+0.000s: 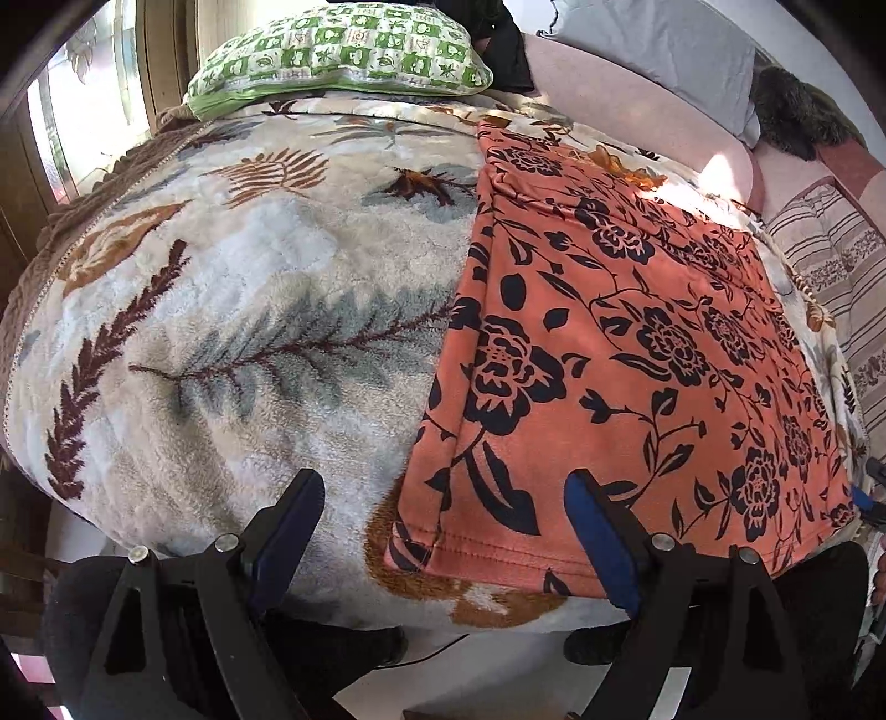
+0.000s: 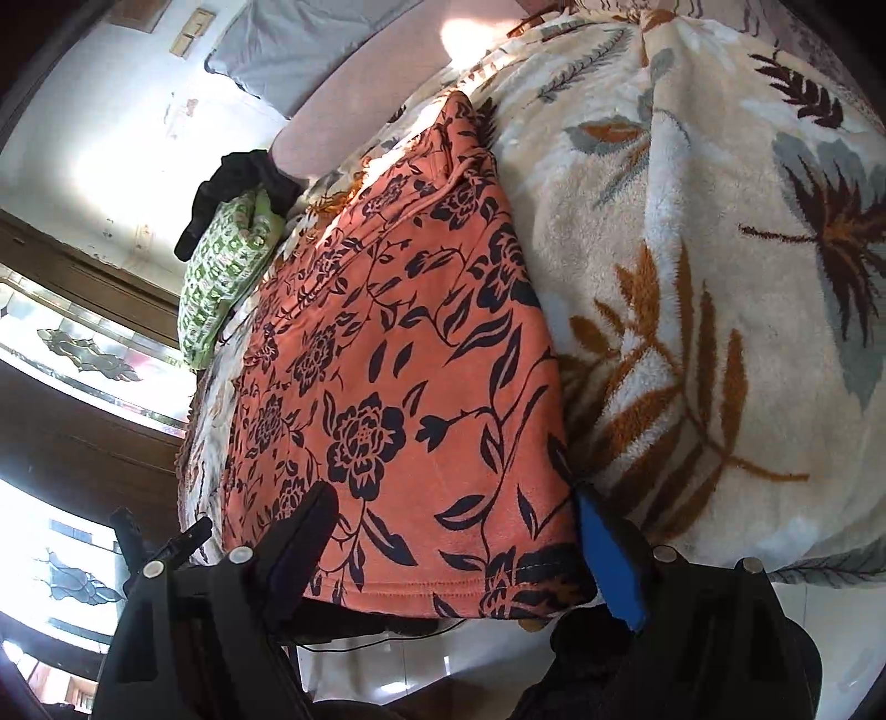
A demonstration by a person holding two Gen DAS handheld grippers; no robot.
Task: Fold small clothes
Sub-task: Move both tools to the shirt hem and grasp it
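Note:
An orange garment with a black flower print (image 1: pixel 637 343) lies flat on a fleece blanket (image 1: pixel 221 310) on a bed, its long edges folded in. My left gripper (image 1: pixel 443 498) is open over the garment's near left corner, the hem between its fingers. In the right wrist view the same garment (image 2: pixel 398 354) runs away from me. My right gripper (image 2: pixel 451 509) is open and straddles the garment's near hem at its right corner. Neither gripper holds the cloth.
A green checked pillow (image 1: pixel 338 50) lies at the head of the bed, with dark clothing (image 2: pixel 238 183) beside it. A grey pillow (image 1: pixel 664 50) and striped bedding (image 1: pixel 836 260) lie to the right. The bed's edge and the white floor (image 2: pixel 387 670) are just under the grippers.

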